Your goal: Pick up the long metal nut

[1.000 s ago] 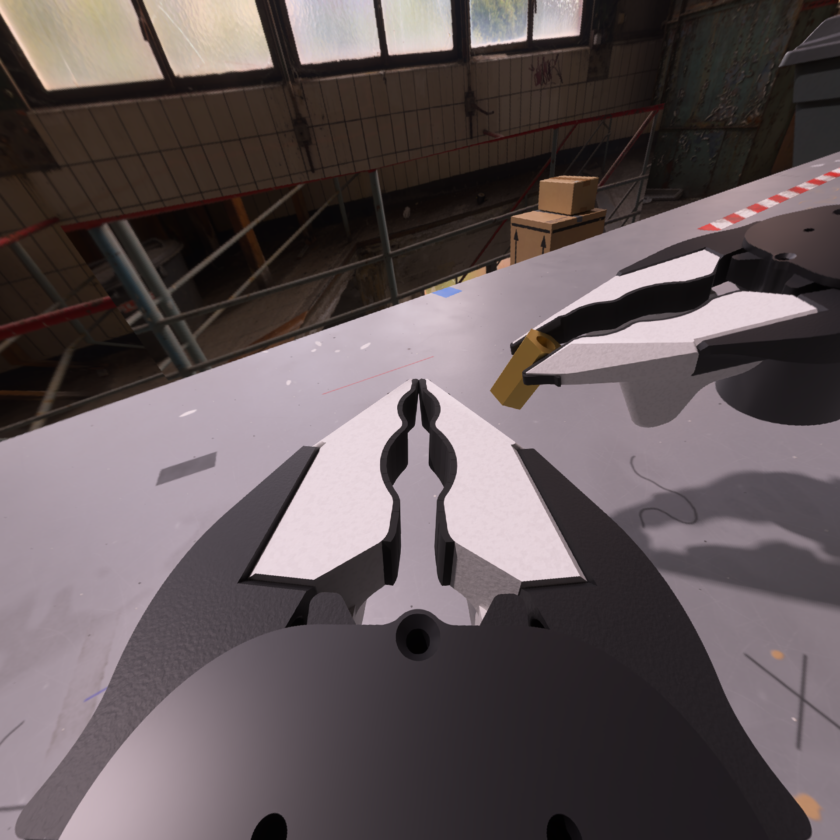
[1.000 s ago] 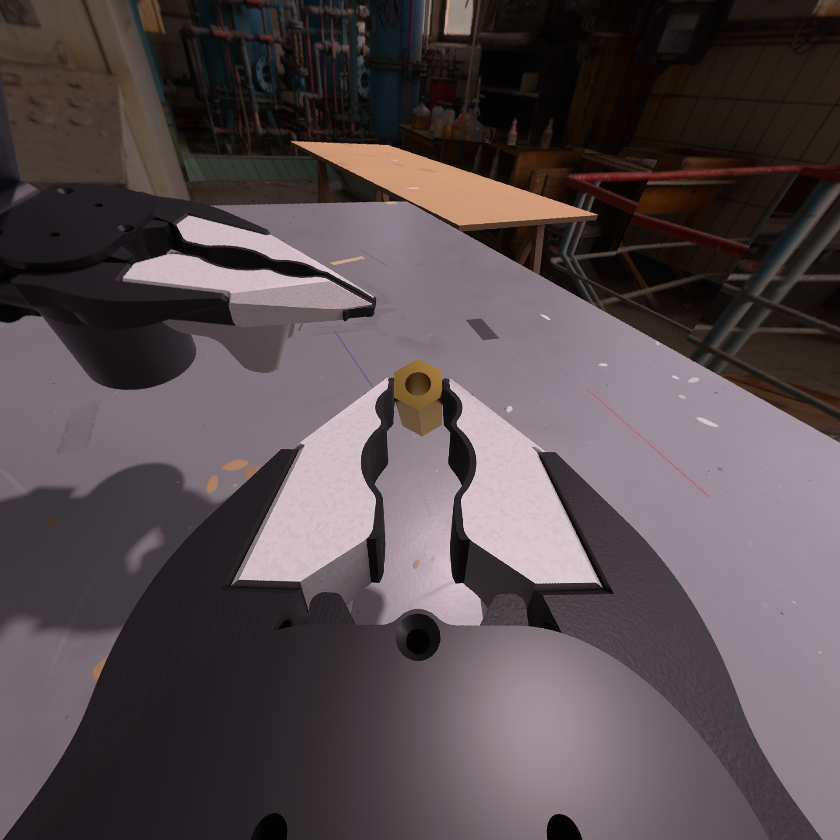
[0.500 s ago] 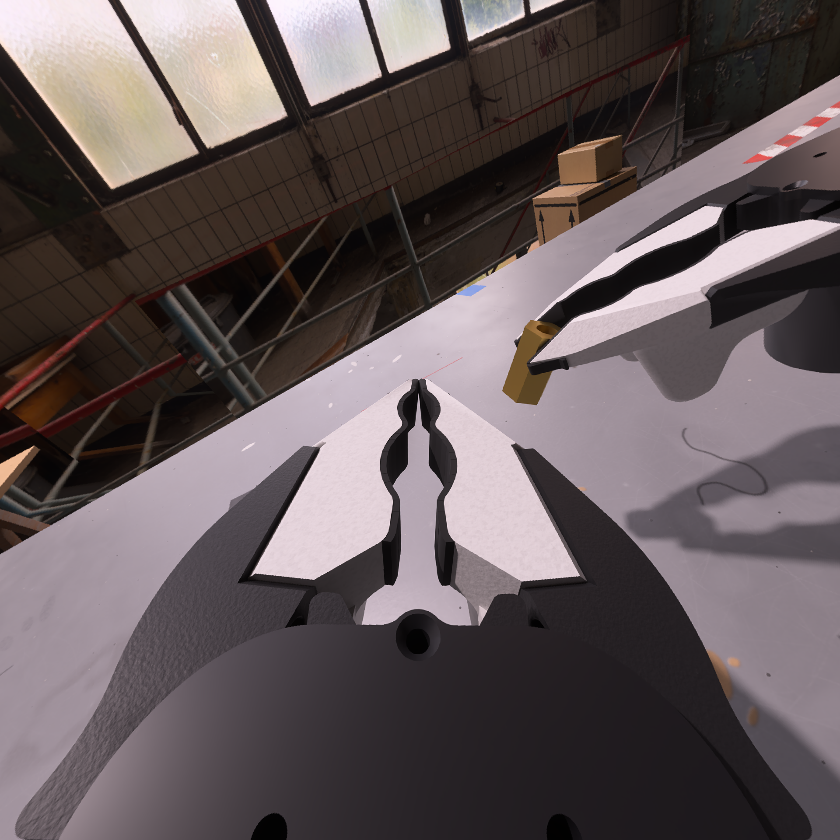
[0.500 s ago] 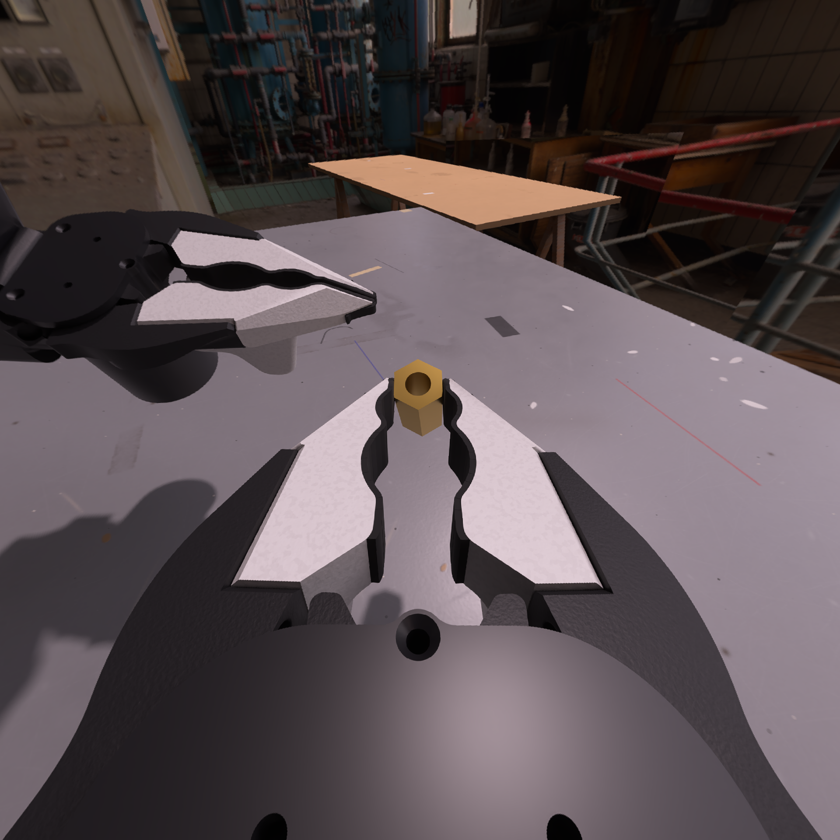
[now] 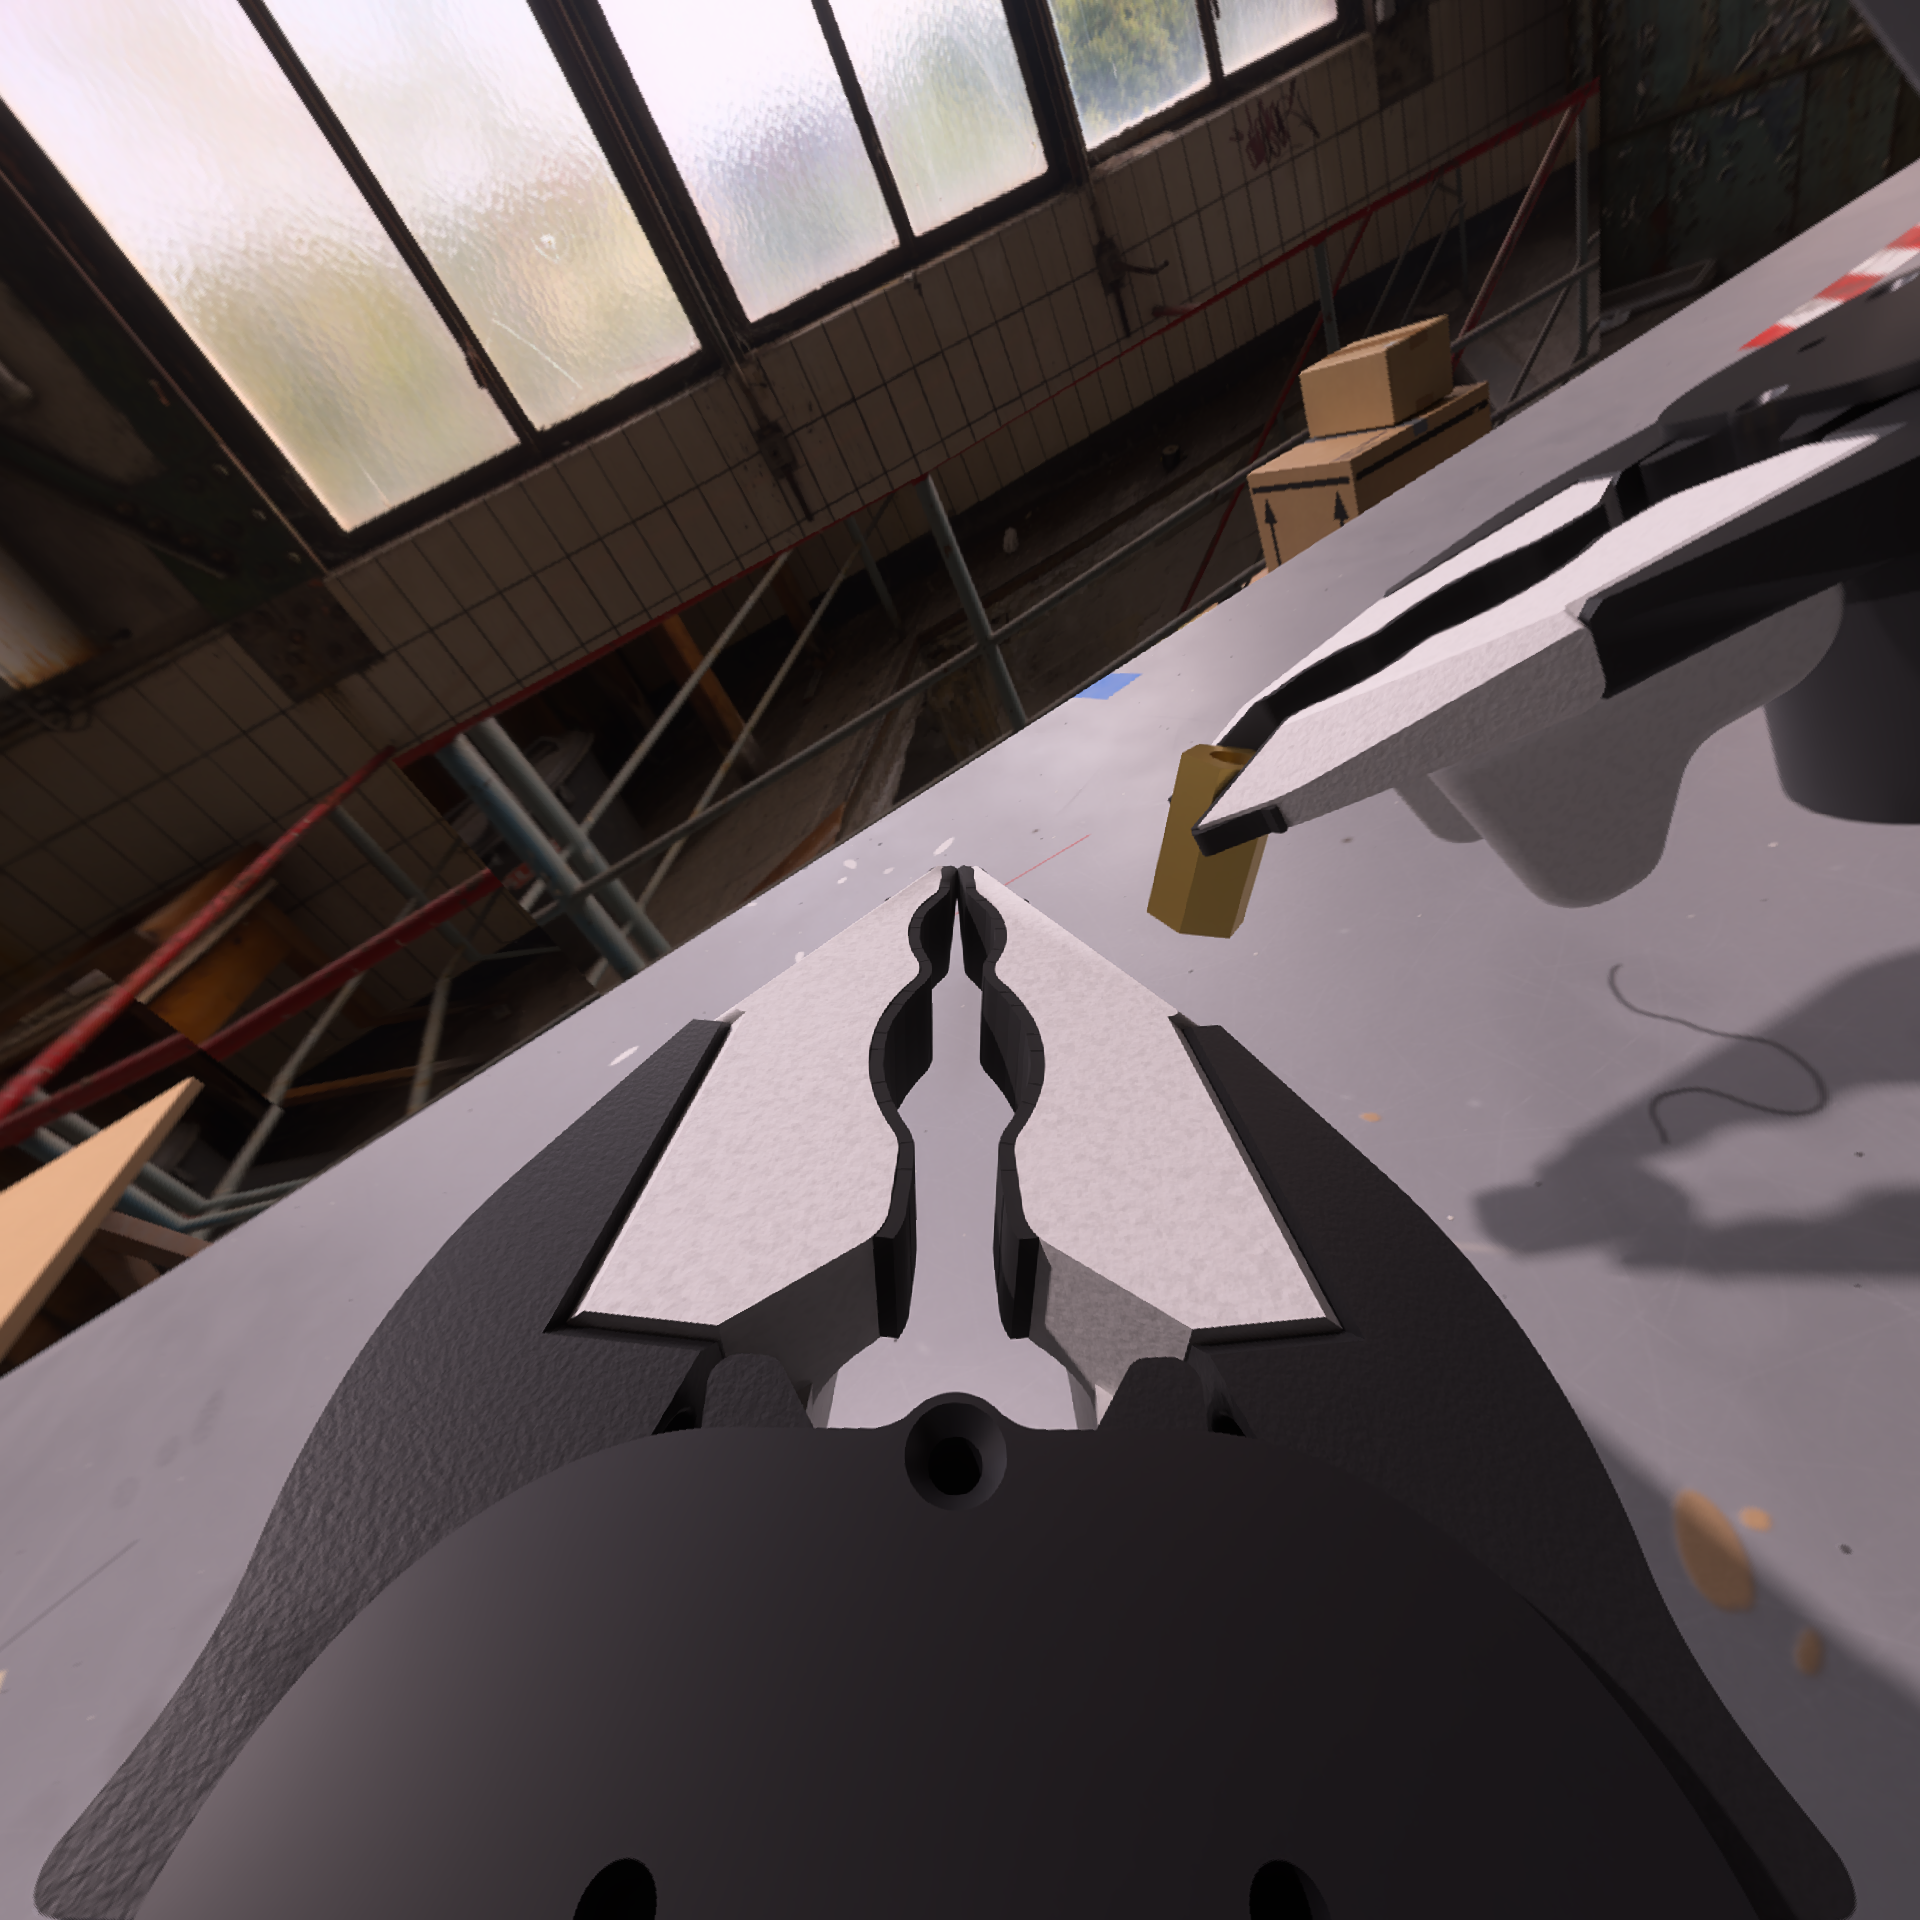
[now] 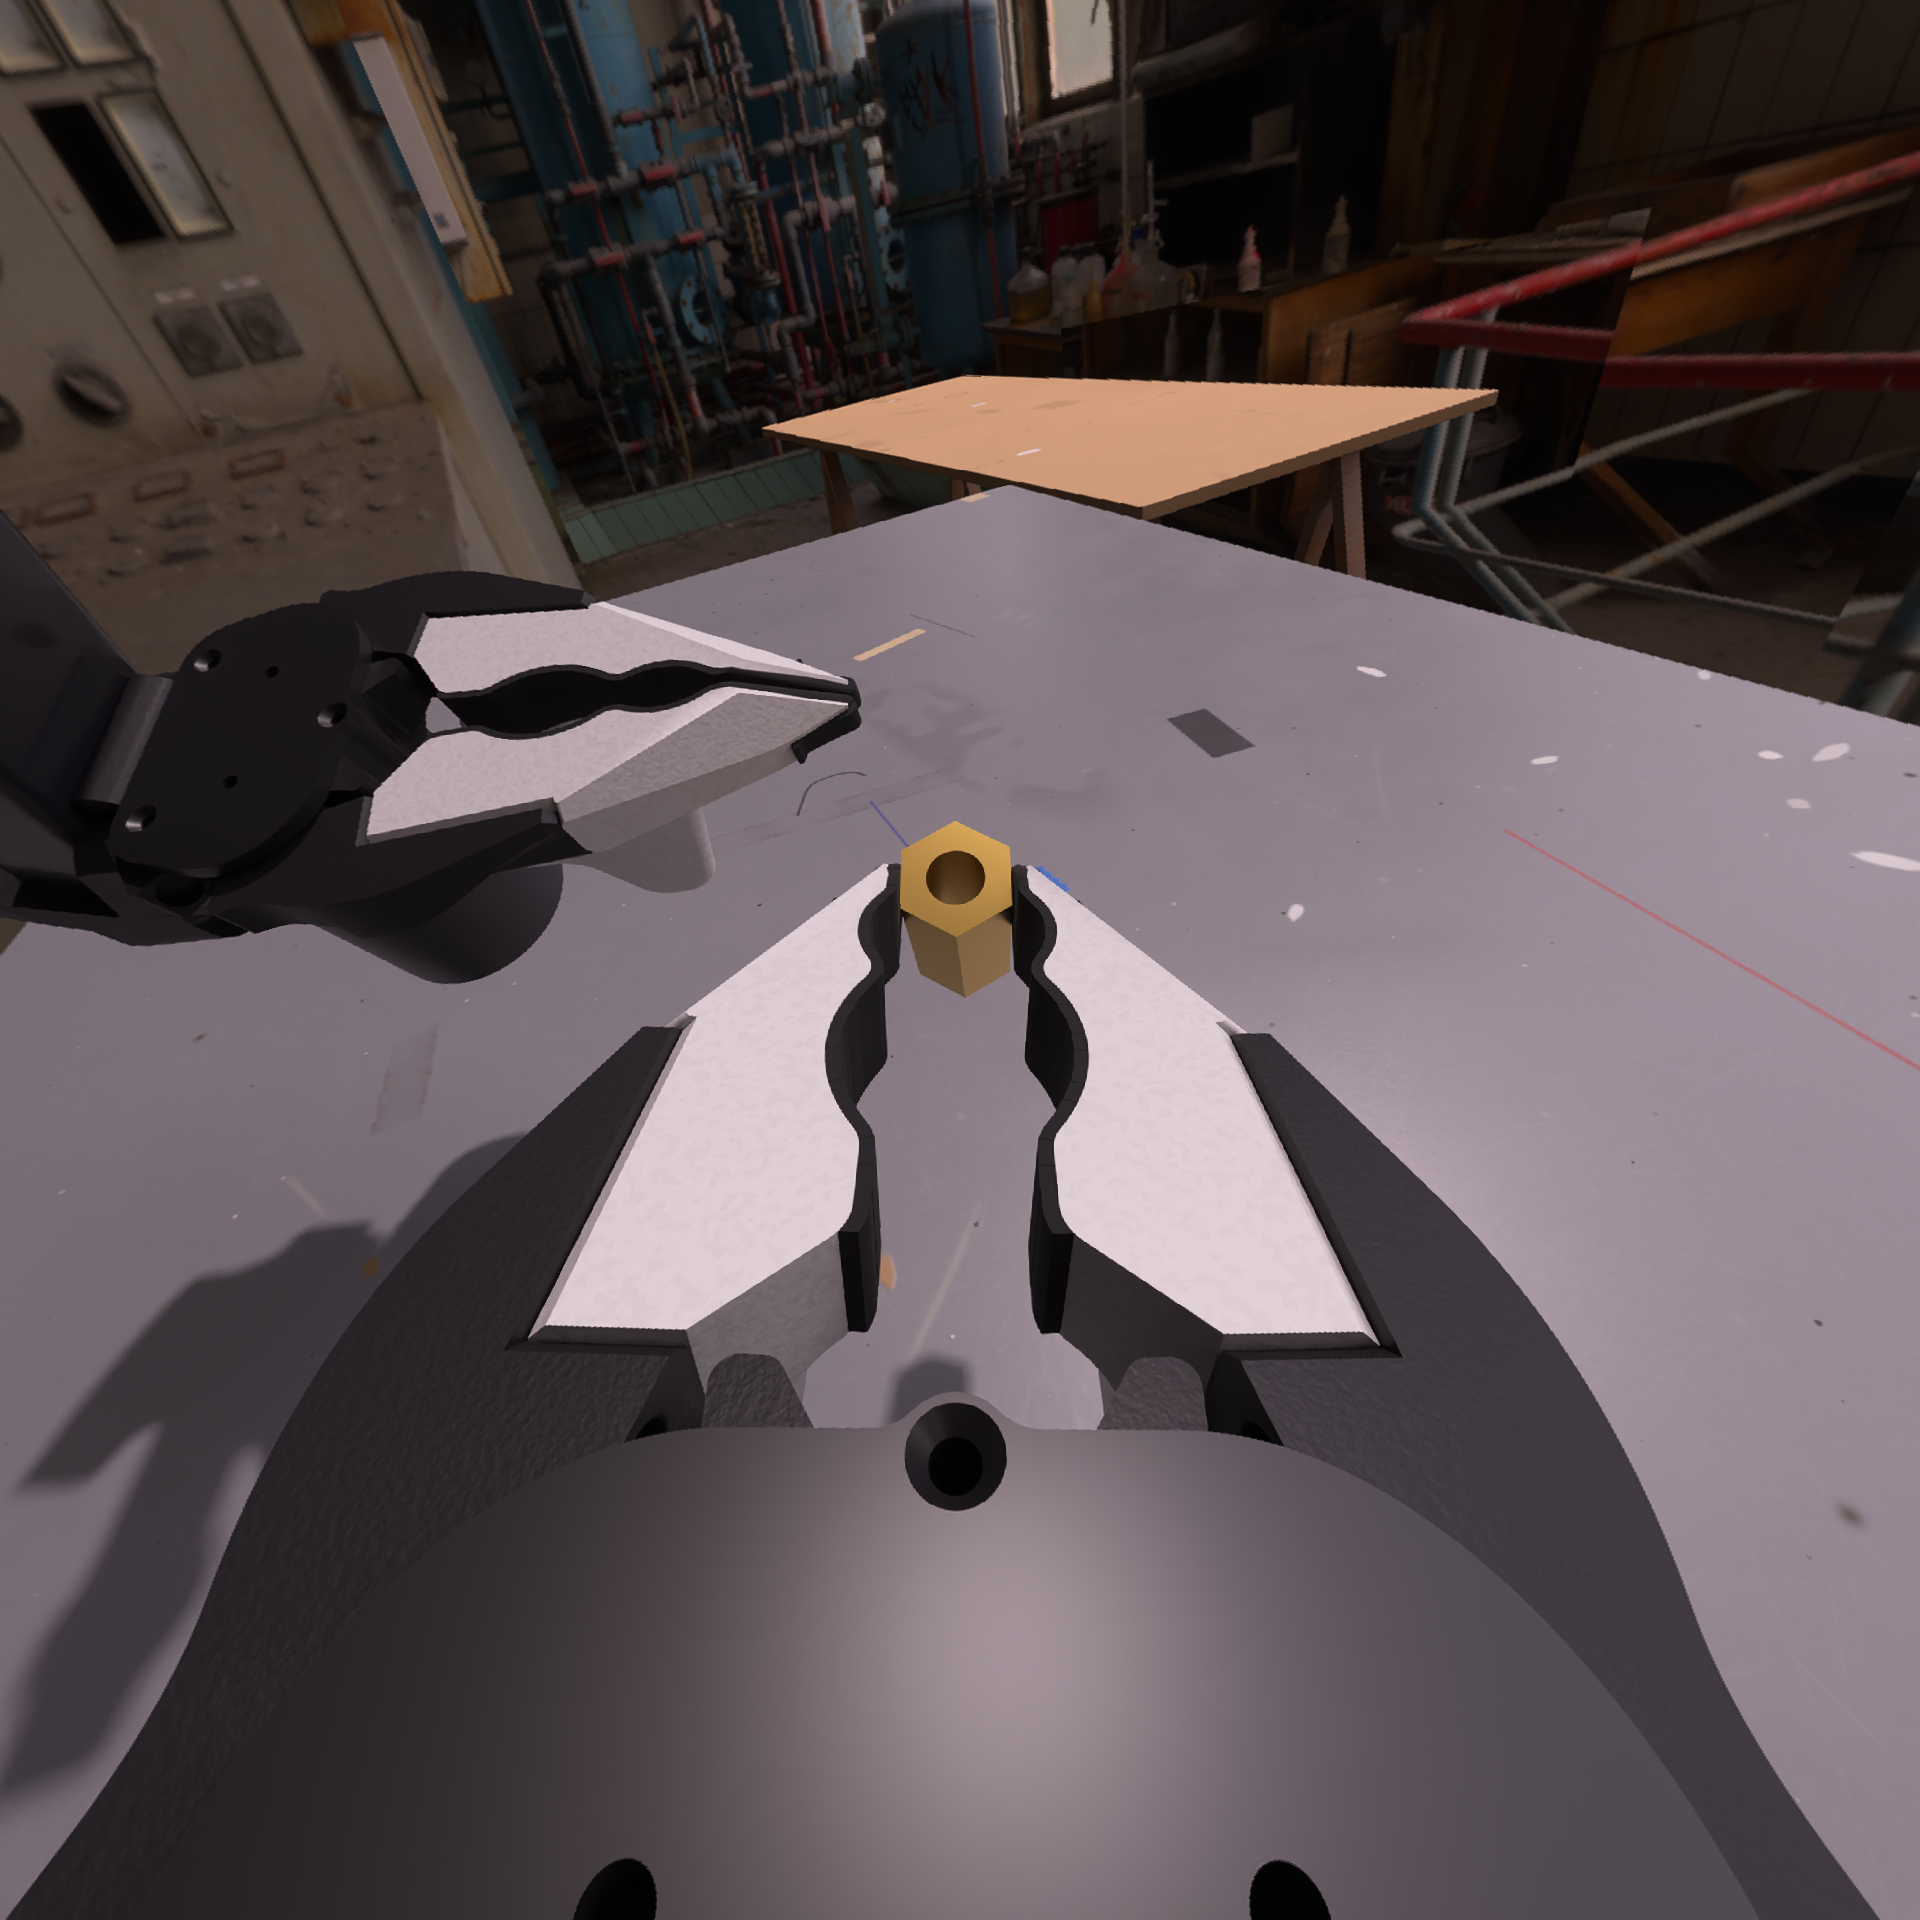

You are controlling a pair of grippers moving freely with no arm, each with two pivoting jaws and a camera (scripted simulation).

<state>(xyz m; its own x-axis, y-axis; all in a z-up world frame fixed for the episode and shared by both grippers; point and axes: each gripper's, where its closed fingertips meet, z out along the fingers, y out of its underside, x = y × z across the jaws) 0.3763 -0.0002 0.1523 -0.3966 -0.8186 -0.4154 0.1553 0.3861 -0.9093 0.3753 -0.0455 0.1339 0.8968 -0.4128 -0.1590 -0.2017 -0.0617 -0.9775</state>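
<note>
The long metal nut (image 6: pixel 956 909) is a brass hexagonal piece with a round bore. My right gripper (image 6: pixel 956 883) is shut on it at the fingertips and holds it upright above the grey table (image 6: pixel 1455 987). In the left wrist view the nut (image 5: pixel 1200 868) hangs from the right gripper (image 5: pixel 1231 800) at the upper right, clear of the table. My left gripper (image 5: pixel 956 878) is shut and empty, above the table to the left of the nut. It also shows in the right wrist view (image 6: pixel 831 707), at the left.
The grey table's far edge (image 5: pixel 727 925) runs close ahead of the left gripper. A wooden trestle table (image 6: pixel 1132 436) stands beyond the table. Cardboard boxes (image 5: pixel 1361 436) and scaffold railings lie past the edge. A thin dark wire (image 5: pixel 1714 1049) lies on the table.
Both grippers have risen and tilted, so more of the room shows behind the table. The nut stays held in the right gripper, farther above the table. The left gripper stays shut.
</note>
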